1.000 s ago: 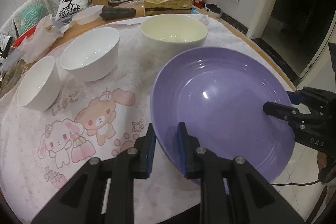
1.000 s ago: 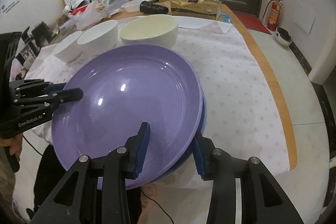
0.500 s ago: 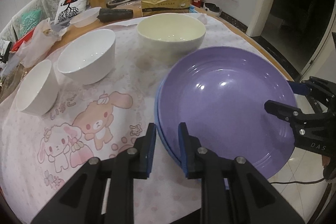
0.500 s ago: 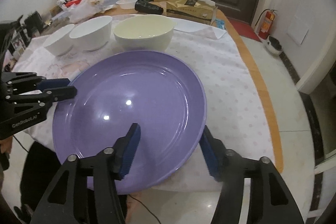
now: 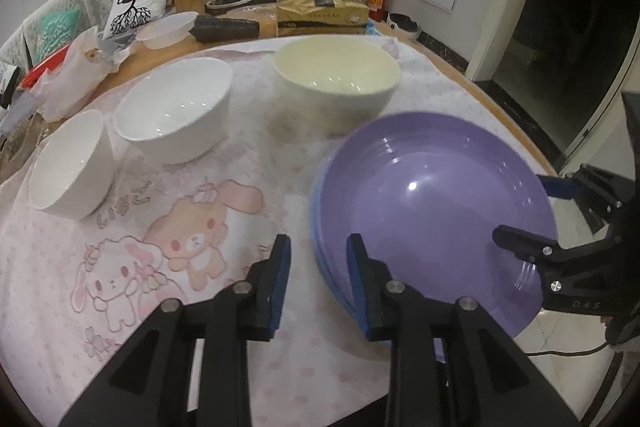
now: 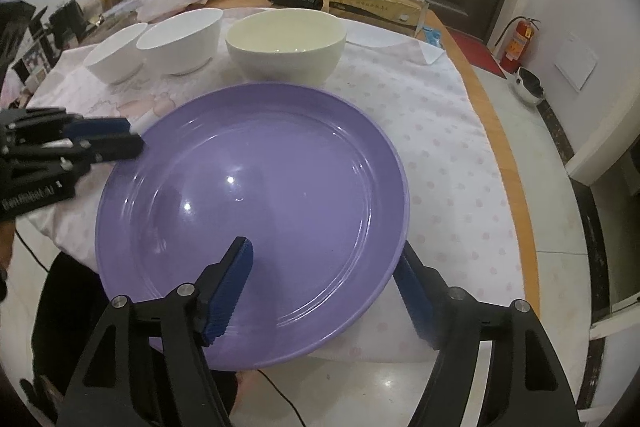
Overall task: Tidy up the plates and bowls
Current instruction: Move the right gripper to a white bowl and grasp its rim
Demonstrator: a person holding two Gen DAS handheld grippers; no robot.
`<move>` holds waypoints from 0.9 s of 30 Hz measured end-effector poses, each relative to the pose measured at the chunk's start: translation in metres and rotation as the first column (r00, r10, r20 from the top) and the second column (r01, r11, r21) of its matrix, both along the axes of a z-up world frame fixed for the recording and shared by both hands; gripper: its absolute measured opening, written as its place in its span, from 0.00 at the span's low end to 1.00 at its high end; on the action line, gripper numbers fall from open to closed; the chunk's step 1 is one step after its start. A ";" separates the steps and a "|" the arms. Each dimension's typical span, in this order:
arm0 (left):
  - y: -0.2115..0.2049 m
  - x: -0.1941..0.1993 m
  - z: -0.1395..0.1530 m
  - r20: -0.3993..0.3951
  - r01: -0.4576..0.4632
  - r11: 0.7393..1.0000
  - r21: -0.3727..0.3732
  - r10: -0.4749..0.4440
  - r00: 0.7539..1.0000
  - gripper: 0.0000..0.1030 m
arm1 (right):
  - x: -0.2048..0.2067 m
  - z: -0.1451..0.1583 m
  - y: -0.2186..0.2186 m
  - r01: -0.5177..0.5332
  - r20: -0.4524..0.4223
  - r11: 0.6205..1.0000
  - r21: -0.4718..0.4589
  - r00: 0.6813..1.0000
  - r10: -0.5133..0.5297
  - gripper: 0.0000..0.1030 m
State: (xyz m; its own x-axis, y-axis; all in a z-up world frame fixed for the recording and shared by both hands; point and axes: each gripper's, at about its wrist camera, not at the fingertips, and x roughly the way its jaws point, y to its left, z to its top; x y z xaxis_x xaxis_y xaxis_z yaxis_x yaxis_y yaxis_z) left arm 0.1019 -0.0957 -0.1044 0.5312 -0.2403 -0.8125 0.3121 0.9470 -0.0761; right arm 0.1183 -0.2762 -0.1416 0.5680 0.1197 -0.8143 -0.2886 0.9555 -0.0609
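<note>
A purple plate lies on a blue plate at the table's near edge, overhanging it. My left gripper is open; its fingers straddle the plates' left rim without gripping. My right gripper is open wide, one finger above the purple plate, the other beside its right rim. A cream bowl and two white bowls stand behind on the cloth.
A pink cartoon tablecloth covers the round table. A gold box, a black roll, a plastic tub and bags crowd the far side. The table's wooden edge runs right.
Both grippers have opened and let go of the purple plate, which now rests flat on the blue plate. My left gripper has drawn back slightly to the left.
</note>
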 end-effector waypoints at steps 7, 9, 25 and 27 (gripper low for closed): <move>0.051 0.024 0.042 0.034 -0.034 0.997 -0.068 0.036 0.999 0.28 | 0.006 0.026 0.005 0.005 0.062 1.000 -0.002 0.998 -0.004 0.73; 0.066 0.034 0.051 0.033 -0.052 0.996 -0.077 0.054 0.998 0.28 | 0.010 0.031 0.011 -0.001 0.079 0.999 -0.035 0.997 0.004 0.73; 0.094 0.042 0.043 0.019 -0.086 0.994 -0.067 0.087 0.996 0.29 | 0.009 0.022 0.002 0.008 0.014 0.996 -0.091 1.000 -0.007 0.73; 0.095 0.051 0.049 0.030 -0.083 0.995 -0.058 0.085 0.996 0.29 | 0.009 0.036 0.004 -0.019 0.045 0.999 -0.041 0.999 0.021 0.73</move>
